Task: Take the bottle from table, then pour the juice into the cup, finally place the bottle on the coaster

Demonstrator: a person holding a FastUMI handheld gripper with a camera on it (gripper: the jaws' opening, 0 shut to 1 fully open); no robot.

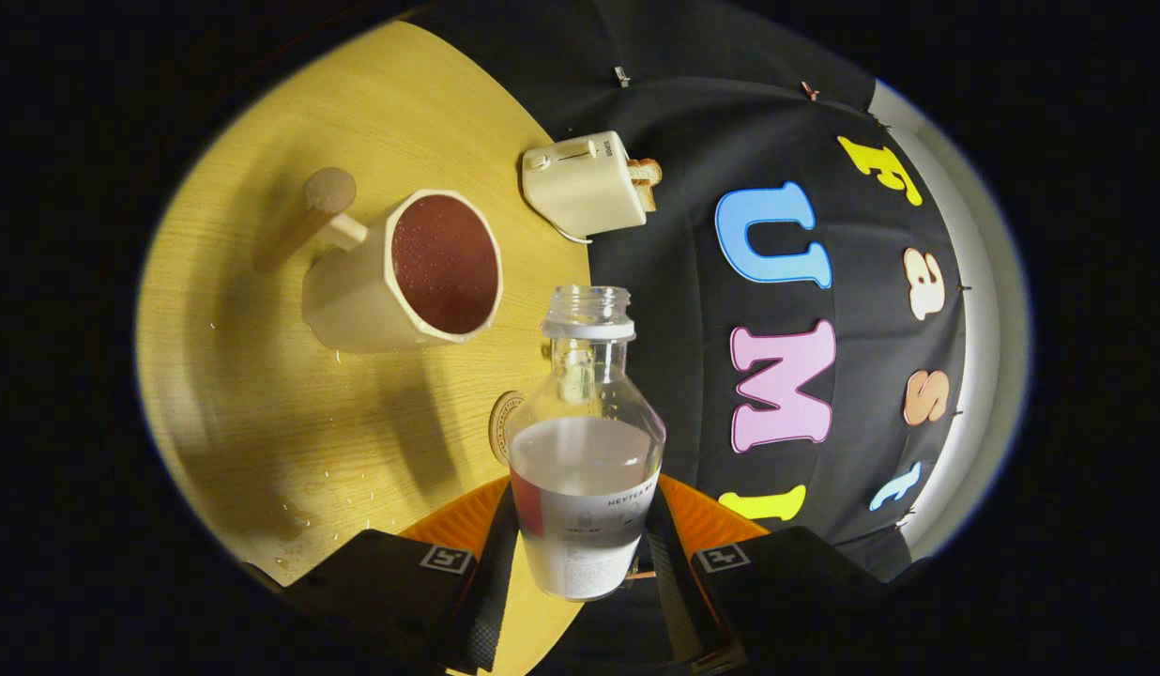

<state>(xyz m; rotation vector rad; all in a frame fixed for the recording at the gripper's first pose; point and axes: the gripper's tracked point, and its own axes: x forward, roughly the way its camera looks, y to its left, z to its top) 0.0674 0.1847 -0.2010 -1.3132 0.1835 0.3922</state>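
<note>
Round wooden tabletop (261, 422), droplets scattered. Gripper (580, 554) clamped on open clear bottle (585, 451), fingers pressing both sides, lifted near tabletop edge. Cup (402, 277) beyond, dark juice inside. Coaster (501, 424) peeking behind bottle. Toaster (585, 183) at far edge.

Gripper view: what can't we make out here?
- Round wooden coaster: mostly hidden behind the clear glass bottle.
- Bottle base: covered by the gripper, whose fingers press its sides.
- Bottle label text: too small.
- Cream faceted cup: the dark liquid's depth is hidden by its wall.
- Cream toaster: far side turned away.
- Droplets on the wooden table: too small to identify.
</note>
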